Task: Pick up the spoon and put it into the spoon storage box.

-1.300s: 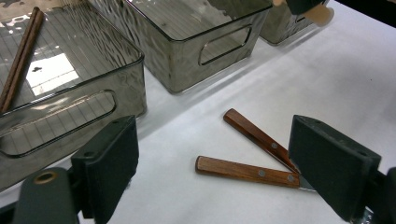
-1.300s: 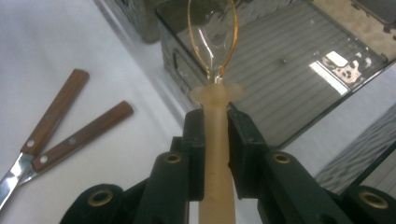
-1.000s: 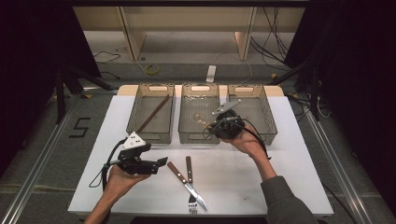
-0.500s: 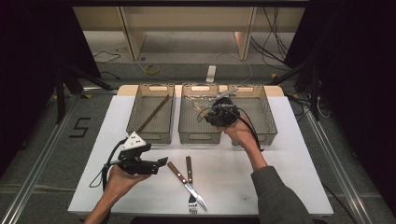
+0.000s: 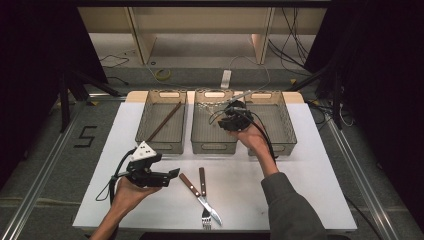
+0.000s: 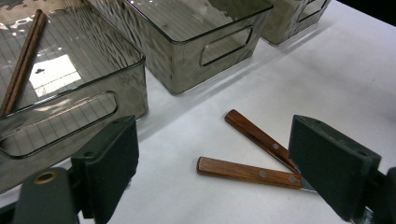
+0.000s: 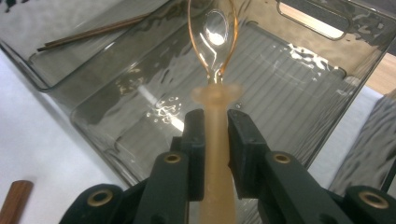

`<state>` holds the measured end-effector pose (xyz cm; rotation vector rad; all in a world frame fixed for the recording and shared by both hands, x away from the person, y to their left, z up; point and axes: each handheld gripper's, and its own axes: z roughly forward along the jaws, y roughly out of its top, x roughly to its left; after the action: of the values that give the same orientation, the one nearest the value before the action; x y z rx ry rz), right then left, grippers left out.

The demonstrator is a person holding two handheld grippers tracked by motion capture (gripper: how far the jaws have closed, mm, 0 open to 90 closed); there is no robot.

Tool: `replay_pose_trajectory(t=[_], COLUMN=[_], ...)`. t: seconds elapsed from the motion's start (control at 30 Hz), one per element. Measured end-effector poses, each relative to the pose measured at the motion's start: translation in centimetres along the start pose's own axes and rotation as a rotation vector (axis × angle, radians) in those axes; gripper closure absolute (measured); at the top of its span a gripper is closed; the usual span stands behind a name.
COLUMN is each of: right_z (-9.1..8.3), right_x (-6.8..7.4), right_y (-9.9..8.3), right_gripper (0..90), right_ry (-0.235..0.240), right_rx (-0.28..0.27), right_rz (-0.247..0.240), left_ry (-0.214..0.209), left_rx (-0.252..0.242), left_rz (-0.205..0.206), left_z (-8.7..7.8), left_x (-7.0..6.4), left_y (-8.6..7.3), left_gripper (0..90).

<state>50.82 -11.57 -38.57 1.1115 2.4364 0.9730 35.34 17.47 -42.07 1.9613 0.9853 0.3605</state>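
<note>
White surface in the middle of the high view, on a grey floor with a black "5" marked at the left side. No brand or label readable on any item.

Three smoky clear plastic bins in a row along the far half of the surface: left bin, middle bin, right bin. Each with a cut-out handle in the end wall. Inside the left bin, a pair of dark wooden chopsticks, lying diagonally.

Right tongs held above the far part of the middle bin, just beside its wall to the right bin. In the right gripper view, right tongs closed narrow on the pale handle of a translucent amber spoon, bowl pointing away, over the ribbed floor of the middle bin.

Left tongs low over the near left part of the surface, spread wide and holding nothing. In the left gripper view, left tongs framing two wooden handles.

Between the two forearms, near the front edge: a knife and a fork, both with brown riveted wooden handles, crossing at the metal ends and spreading apart at the handles. Same knife and fork on bare white surface in the left gripper view.
</note>
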Motion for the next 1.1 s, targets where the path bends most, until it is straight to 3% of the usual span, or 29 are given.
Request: replay_pose_trajectory(t=[0.23,1.1], right_z=[0.9,3.2], right_x=[-0.1,0.4], right_y=[0.0,-0.4], right_gripper=[78.0,76.7], right_ry=[-0.010,-0.009], right_rx=[0.018,0.079], right_rz=[0.023,0.038], left_ry=[0.001,0.003], left_rx=[0.000,0.001], left_rz=[0.002,0.004], left_z=[0.0,0.0], left_x=[0.0,0.0], left_y=[0.0,0.0], left_gripper=[15.9,15.9])
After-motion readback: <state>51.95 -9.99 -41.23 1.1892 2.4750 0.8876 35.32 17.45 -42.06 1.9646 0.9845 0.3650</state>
